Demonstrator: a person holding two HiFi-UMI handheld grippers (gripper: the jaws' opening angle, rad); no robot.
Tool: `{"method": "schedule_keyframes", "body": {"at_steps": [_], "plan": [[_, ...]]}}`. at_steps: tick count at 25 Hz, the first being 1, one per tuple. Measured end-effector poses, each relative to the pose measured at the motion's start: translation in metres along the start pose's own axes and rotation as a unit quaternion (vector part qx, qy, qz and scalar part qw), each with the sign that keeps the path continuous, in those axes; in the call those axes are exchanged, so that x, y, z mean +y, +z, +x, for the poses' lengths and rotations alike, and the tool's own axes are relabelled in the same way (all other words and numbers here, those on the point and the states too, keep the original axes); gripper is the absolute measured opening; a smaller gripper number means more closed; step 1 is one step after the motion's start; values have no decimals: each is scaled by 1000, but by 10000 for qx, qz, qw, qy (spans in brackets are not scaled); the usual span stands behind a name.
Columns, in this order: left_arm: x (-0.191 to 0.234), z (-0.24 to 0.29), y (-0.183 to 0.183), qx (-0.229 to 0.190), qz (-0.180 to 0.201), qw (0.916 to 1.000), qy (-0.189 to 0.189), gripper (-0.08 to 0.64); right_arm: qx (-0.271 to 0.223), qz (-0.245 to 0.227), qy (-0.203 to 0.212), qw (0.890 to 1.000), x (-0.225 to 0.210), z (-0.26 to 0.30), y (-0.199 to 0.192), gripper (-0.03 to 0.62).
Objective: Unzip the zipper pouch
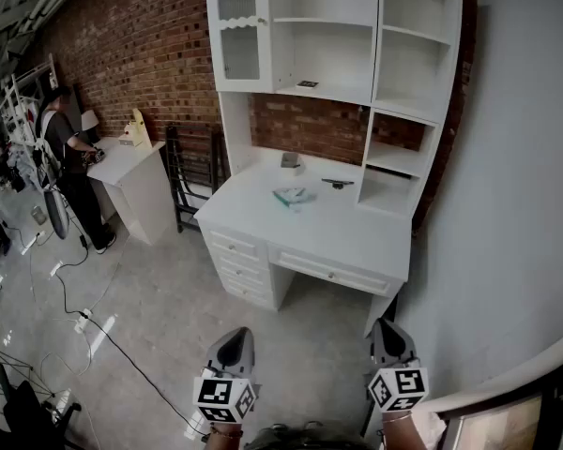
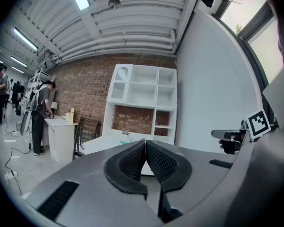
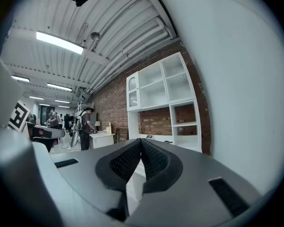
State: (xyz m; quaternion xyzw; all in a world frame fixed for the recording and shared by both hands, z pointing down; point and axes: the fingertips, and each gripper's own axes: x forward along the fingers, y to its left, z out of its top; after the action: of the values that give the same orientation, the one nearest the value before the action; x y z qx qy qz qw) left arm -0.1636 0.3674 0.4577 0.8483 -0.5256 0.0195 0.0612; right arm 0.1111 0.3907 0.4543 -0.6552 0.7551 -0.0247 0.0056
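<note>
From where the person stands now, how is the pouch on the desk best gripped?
Probably by an end edge, from above and the front: the pouch lies flat on the desk, with shelves behind. Its zipper pull is too small to see.

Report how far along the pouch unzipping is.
Nothing looks done: the zipper pouch lies on the white desk, far from both grippers and too small to tell whether its zip is closed. Nothing is in hand: the left gripper and right gripper are shut and empty, held over the floor short of the desk. Left: walk up, grip the pouch and pull the zipper open.
</note>
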Motion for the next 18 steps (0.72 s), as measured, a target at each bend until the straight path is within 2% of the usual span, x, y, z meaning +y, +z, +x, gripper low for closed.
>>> {"method": "schedule_keyframes", "body": {"at_steps": [8, 11, 14, 18], "plan": [[7, 3, 0, -99, -115, 9998, 91, 3, -69, -108, 28, 9999, 11, 14, 5, 0], [7, 0, 0, -124, -263, 9996, 41, 3, -30, -190, 76, 9998, 15, 14, 6, 0], [11, -1, -1, -148, -419, 9990, 39, 3, -33, -177, 106, 9998, 15, 13, 4, 0], [11, -3, 0, -198, -448, 9988, 13, 3, -149, -124, 138, 9997, 14, 13, 6, 0]]}}
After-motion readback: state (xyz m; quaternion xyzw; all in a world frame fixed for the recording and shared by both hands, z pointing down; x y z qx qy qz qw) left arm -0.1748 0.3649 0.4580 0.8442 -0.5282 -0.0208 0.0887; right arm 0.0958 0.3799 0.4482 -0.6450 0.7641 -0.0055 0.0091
